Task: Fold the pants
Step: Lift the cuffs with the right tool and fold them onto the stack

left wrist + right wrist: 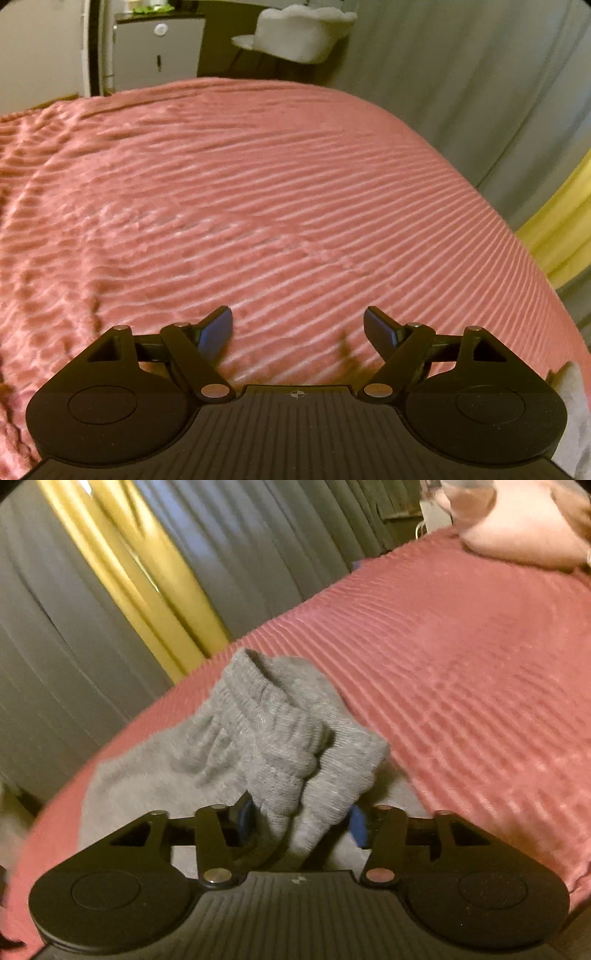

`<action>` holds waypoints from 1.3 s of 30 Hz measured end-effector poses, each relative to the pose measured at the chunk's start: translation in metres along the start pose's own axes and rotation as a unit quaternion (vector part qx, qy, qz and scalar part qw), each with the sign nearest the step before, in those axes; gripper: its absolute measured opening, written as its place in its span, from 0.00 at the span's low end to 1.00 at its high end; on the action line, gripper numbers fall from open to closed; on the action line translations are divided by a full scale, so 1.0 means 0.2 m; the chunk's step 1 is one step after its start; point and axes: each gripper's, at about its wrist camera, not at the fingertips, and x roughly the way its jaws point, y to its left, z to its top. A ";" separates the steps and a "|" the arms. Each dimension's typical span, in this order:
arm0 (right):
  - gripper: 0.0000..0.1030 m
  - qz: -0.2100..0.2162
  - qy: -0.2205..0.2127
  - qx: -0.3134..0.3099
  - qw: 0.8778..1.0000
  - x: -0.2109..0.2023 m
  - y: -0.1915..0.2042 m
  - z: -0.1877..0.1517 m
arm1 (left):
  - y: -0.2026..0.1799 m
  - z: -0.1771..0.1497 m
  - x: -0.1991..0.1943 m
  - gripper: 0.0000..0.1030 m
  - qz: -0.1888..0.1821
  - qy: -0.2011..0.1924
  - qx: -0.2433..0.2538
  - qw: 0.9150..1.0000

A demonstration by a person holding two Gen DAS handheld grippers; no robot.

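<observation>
The grey knitted pants (258,738) are found bunched, ribbed waistband uppermost, on the pink ribbed bedspread (461,664) near its curtain-side edge. A thick fold is seen between the blue pads of the right gripper (301,821), angled downward; whether the pads press it cannot be told. The left gripper (297,326) is held tilted down over bare bedspread, fingers spread wide, nothing between them.
</observation>
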 end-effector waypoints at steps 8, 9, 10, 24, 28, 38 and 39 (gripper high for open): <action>0.73 0.082 0.004 0.114 0.990 -0.02 -0.13 0.02 | -0.06 -0.01 -0.08 0.83 -0.063 0.017 0.040 0.997; 0.73 0.089 0.005 0.126 0.988 -0.02 -0.14 0.02 | -0.10 -0.02 -0.09 0.83 -0.084 0.031 0.062 0.994; 0.73 0.091 0.007 0.129 0.987 -0.01 -0.14 0.03 | -0.14 -0.04 -0.11 0.83 -0.109 0.047 0.091 0.989; 0.58 0.095 0.026 0.111 0.989 0.09 -0.15 0.07 | -0.62 -0.58 -0.23 0.88 -0.305 0.177 0.389 0.851; 0.62 0.104 0.024 0.117 0.987 0.10 -0.14 0.08 | -0.63 -0.64 -0.23 0.88 -0.289 0.177 0.423 0.840; 0.46 0.141 0.002 0.084 0.986 0.00 0.02 0.14 | -0.68 -0.68 -0.11 0.76 -0.223 0.179 0.414 0.864; 0.45 0.158 -0.005 0.086 0.984 -0.04 0.06 0.16 | -0.68 -0.67 -0.11 0.76 -0.225 0.174 0.411 0.866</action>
